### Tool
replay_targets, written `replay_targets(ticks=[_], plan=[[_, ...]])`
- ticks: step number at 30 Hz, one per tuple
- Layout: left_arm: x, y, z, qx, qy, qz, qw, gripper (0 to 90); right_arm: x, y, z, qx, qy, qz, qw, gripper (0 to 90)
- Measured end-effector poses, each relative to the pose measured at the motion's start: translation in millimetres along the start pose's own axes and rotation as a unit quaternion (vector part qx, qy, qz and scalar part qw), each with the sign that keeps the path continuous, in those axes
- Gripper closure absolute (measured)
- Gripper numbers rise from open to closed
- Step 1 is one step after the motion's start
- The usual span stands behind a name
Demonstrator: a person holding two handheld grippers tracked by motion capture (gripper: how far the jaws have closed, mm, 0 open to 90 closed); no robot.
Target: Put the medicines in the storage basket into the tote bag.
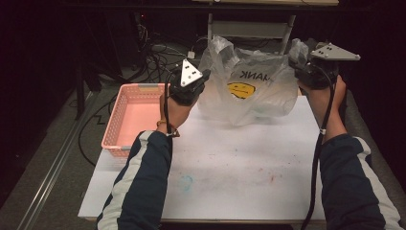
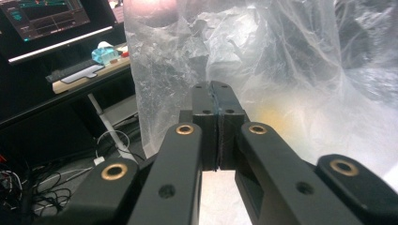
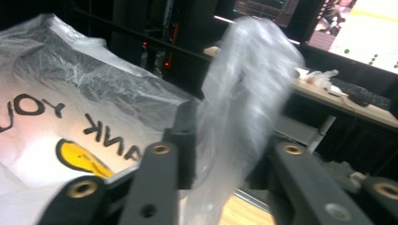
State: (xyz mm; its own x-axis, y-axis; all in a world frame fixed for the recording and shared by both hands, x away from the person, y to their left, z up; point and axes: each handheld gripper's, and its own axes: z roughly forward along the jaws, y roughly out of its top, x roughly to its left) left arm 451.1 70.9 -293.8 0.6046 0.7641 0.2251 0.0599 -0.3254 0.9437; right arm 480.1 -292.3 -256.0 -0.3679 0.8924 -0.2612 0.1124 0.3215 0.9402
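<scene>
The white desk (image 1: pixel 230 167) is the biggest thing here. At about 9 o'clock on it sits a pink basket (image 1: pixel 136 115), with nothing to see inside it.

Next in size is the clear plastic bag (image 1: pixel 249 88). It stands at about 12 o'clock, at the far edge of the desk, with its bottom resting on the top. It has a yellow smiley face (image 1: pixel 240 89) and black letters on it. The letters read backwards from the high view, so the printed side faces away from the person. The bag is stretched wide, so its long way runs from 9 o'clock to 3 o'clock, and its mouth points up.

The left claw (image 1: pixel 201 79) is at the bag's 9 o'clock side. In the left gripper view its jaws are pressed together on a thin bit of the plastic. The right claw (image 1: pixel 301 60) is at the 3 o'clock side. In the right gripper view its jaws stand apart, with a blurry bag handle (image 3: pixel 244 89) loose between them.

I think the step is setting the bag down and letting go. To do it well, keep the bottom flat on the desk, lower both sides evenly, and open each claw wide so the thin plastic does not snag or tip over.
</scene>
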Motion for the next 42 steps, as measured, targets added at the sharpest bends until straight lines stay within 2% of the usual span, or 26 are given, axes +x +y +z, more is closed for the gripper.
replay_targets(ticks=[1,3,4,5,7,8,9,10,11,12,14,18,23,28,31,34,36,37,40,42], plan=[[0.4,0.0,-0.3,0.000,0.003,0.001,1.0000,87.1,-0.9,0.6,-2.3,-0.005,-0.003,-0.001,1.0000,64.5],[1.5,-0.3,-1.7,0.000,0.002,-0.001,1.0000,87.0,-2.6,1.6,-7.9,-0.013,0.006,0.006,0.9999,59.4],[1.8,-0.6,-2.3,0.002,0.002,0.000,1.0000,87.0,-2.4,1.9,-10.6,-0.016,-0.001,0.001,0.9999,56.3],[2.0,-1.1,-3.0,0.003,0.006,0.004,1.0000,87.0,-2.4,2.0,-13.6,-0.020,-0.008,-0.003,0.9998,54.8],[3.5,-1.3,-4.2,0.002,0.010,0.003,0.9999,87.1,-4.6,2.4,-19.3,-0.026,0.000,-0.001,0.9997,54.7],[4.3,-0.4,-4.5,0.002,0.018,0.009,0.9998,87.2,-5.3,3.4,-21.6,-0.028,-0.001,-0.004,0.9996,56.5],[6.0,1.4,-4.7,0.004,0.022,0.015,0.9996,87.4,-6.4,4.7,-23.8,-0.028,0.001,-0.011,0.9996,66.4],[8.1,3.8,-5.3,0.007,0.021,0.017,0.9996,87.6,-7.7,6.1,-25.6,-0.024,0.010,-0.021,0.9995,71.5],[9.9,6.5,-7.1,0.003,0.029,0.016,0.9994,87.6,-9.5,7.7,-26.6,-0.020,0.012,-0.029,0.9993,82.5],[12.4,9.5,-10.1,-0.002,0.031,0.011,0.9994,87.7,-11.7,9.1,-28.1,-0.019,0.007,-0.033,0.9993,88.6],[15.2,14.6,-16.6,-0.012,0.026,0.000,0.9996,87.7,-16.9,13.3,-32.2,-0.020,0.012,-0.026,0.9994,89.7],[8.1,22.4,-30.6,-0.022,0.026,0.017,0.9993,87.7,-19.5,24.0,-47.3,-0.039,0.010,-0.023,0.9989,89.8],[3.3,30.1,-46.6,-0.044,0.021,0.020,0.9986,87.7,-12.0,34.0,-64.7,-0.061,0.011,-0.032,0.9976,90.0],[-0.9,31.9,-55.2,-0.049,0.019,0.027,0.9982,87.6,-1.3,43.8,-79.0,-0.080,0.019,-0.044,0.9956,90.0],[-0.1,26.2,-52.6,-0.042,0.015,0.024,0.9987,87.5,3.4,42.4,-76.0,-0.075,0.024,-0.048,0.9958,90.0],[1.0,17.9,-48.0,-0.040,0.009,0.011,0.9991,86.7,5.8,36.3,-66.6,-0.068,0.025,-0.045,0.9964,90.0],[1.3,12.0,-44.0,-0.032,0.010,0.010,0.9994,78.2,6.3,30.6,-58.9,-0.061,0.022,-0.045,0.9969,89.7],[1.6,8.9,-42.1,-0.030,0.007,0.007,0.9995,78.0,6.1,27.2,-55.0,-0.056,0.018,-0.045,0.9973,89.2],[2.0,0.1,-36.3,-0.021,0.005,0.007,0.9997,80.3,2.5,13.8,-43.3,-0.046,0.020,-0.034,0.9981,82.5],[0.8,-4.9,-32.1,-0.011,0.008,0.012,0.9998,84.4,0.7,6.0,-38.2,-0.041,0.027,-0.028,0.9984,71.7]])
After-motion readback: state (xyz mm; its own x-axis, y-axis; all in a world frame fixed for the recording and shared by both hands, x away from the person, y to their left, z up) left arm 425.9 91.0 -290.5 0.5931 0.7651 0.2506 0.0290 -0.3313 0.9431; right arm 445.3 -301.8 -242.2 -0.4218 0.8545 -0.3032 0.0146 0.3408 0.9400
